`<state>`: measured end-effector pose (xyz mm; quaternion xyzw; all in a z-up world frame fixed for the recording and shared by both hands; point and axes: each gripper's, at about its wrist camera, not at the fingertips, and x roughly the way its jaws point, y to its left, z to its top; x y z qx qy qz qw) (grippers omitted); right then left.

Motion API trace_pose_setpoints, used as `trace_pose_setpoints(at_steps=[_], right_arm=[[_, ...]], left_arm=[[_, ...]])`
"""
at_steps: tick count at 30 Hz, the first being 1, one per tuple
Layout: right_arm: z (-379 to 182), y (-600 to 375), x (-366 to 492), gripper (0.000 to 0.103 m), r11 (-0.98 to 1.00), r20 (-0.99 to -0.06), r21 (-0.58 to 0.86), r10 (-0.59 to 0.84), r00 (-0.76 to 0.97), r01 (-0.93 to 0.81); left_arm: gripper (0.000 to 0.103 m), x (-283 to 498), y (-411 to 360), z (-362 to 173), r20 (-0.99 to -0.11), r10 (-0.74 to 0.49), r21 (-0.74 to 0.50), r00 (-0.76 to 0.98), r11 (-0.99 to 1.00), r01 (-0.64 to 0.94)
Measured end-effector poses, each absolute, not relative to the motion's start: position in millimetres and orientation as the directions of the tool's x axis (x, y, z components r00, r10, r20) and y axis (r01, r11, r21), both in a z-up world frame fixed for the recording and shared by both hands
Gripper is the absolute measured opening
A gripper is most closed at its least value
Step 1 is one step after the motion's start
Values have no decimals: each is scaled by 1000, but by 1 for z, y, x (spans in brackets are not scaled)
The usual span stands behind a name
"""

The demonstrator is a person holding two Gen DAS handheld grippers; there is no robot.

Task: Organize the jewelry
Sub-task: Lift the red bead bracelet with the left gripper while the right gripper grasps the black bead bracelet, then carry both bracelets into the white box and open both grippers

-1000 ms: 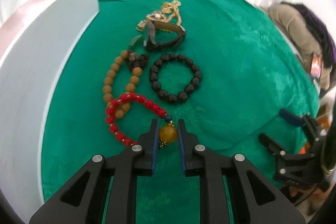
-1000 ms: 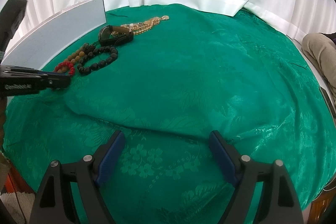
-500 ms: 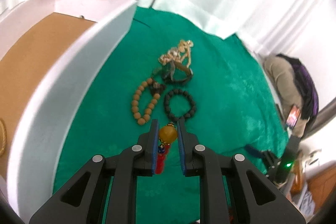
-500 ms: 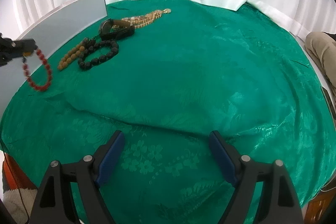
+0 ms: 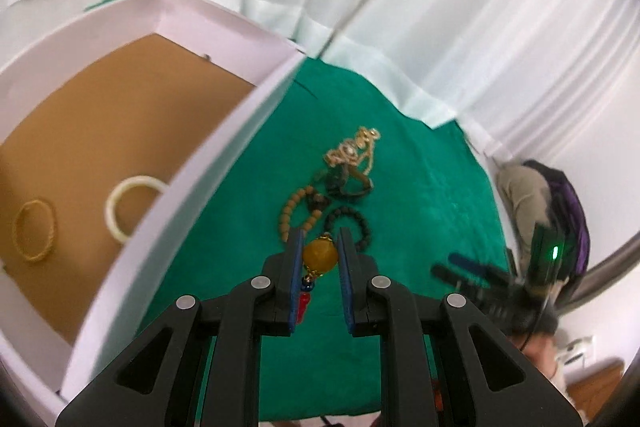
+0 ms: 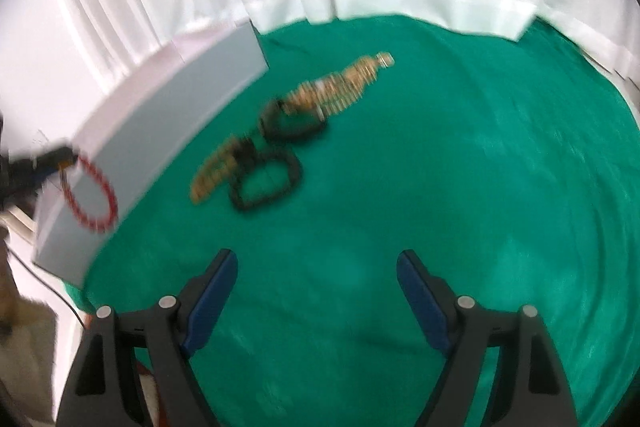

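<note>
- Left hand-held gripper is clenched on the amber bead of the red bead bracelet, which a second ago lay on the green cloth; it now hangs clear of the table beside the white box.
- That lift leaves the drop into the box as the likely next step.
- Right hand-held gripper is released, holding nothing, above bare cloth near the table's front edge.
- Inside the box lie 2 bangles, 1 white, 1 gold.
- Tan bead bracelet, black bead bracelet and gold chain remain near the table's middle.
- The box wall stands between the bracelet and the box floor.
</note>
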<state>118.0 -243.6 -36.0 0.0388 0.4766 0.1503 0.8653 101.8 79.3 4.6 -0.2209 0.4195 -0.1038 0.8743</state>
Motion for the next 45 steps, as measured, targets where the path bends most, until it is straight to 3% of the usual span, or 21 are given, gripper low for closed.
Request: trace_pose_setpoints(at_steps=[5,8,16,18,24,32,38,45], right_arm=[[-36,-205,170,37,916,-845,280,378,379,-289],[-56,-168,190,29,900,-883,283,379,277,-331],[-109,-105,205,28,915,-948,110,214,236,-389],[-109,-100,203,12,910,-948,82,197,250,-406],[-74,-123,186,12,899,-895,225,343,285,-376],[28,-127,169,12,822,-753,386,543,372,-419],[95,-80,174,12,752,-664,394,630,402,-528],[102,7,198,12,693,-654,384,671,350,-611]], left_arm=[[15,97,92,5,-700,-311,-451,643,890,-61],[15,97,98,0,-710,-299,-454,638,886,-90],[15,91,106,-2,-712,-281,-453,644,884,-116],[15,90,108,-2,-713,-277,-452,644,884,-120],[15,78,120,12,-687,-305,-500,660,857,-124],[15,58,142,64,-606,-364,-590,707,802,-93],[15,58,177,94,-604,-227,-519,764,840,-160],[15,90,227,76,-677,-21,-374,736,871,-319]])
